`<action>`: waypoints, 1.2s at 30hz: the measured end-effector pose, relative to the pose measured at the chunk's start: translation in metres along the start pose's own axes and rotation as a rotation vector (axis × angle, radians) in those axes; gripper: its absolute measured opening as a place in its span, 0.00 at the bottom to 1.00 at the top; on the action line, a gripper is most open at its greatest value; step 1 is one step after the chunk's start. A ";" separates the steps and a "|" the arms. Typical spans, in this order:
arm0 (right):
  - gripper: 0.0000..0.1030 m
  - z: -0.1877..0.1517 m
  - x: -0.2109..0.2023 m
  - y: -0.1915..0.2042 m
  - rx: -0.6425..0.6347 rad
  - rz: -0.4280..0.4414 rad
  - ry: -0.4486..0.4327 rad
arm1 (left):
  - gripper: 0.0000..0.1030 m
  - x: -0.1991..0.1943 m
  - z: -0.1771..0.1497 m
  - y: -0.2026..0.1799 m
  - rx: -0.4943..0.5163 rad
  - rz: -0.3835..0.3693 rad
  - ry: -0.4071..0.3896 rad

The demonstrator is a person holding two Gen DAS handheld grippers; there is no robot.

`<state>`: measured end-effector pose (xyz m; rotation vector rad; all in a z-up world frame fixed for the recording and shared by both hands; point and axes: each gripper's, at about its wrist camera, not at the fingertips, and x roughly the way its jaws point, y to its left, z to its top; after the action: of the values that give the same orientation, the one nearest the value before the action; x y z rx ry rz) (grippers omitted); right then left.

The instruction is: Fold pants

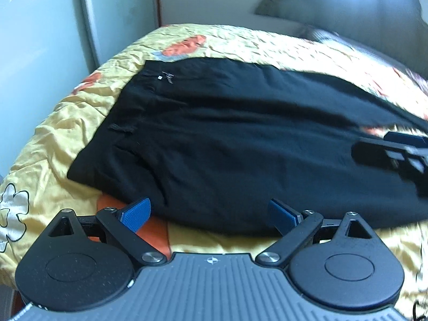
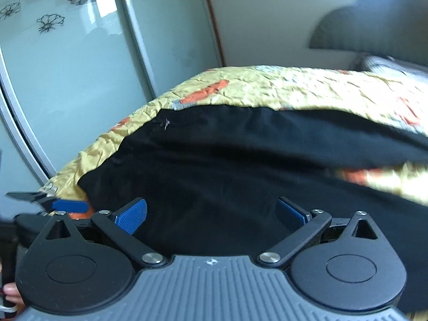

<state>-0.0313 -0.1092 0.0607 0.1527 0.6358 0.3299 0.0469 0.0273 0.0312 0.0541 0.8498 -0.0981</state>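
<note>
Yellow floral bedspread (image 1: 80,112), glass wardrobe doors (image 2: 80,67) behind.

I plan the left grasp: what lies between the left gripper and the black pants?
Only bedspread, its yellow and orange cloth, lies between the open left gripper and the near edge of the pants, as the left wrist view shows.

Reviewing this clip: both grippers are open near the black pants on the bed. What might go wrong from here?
1. The left gripper hangs open at the near edge of the black fabric pants, above the crumpled yellow floral bedspread; it might pinch bedspread along with the cloth.
2. The right gripper is open over the pants' middle, so it may catch only the top layer.
3. Both views are blurred, suggesting fast movement; a grasp may land off the edge.
</note>
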 end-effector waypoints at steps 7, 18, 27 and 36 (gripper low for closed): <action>1.00 0.071 0.083 -0.023 -0.123 -0.027 0.092 | 0.92 0.015 0.027 0.020 -0.062 0.001 -0.015; 1.00 0.134 0.215 -0.021 -0.562 0.051 0.104 | 0.92 0.057 0.098 0.057 -0.064 0.050 0.025; 0.91 0.180 0.299 -0.038 -0.489 0.190 0.199 | 0.92 0.103 0.161 0.067 -0.130 0.050 0.070; 0.27 0.168 0.319 -0.032 -0.500 0.288 0.266 | 0.92 0.166 0.212 0.087 -0.427 -0.064 0.154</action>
<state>0.3193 -0.0351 0.0095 -0.2864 0.7759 0.7854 0.3239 0.0845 0.0471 -0.3707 1.0111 0.0292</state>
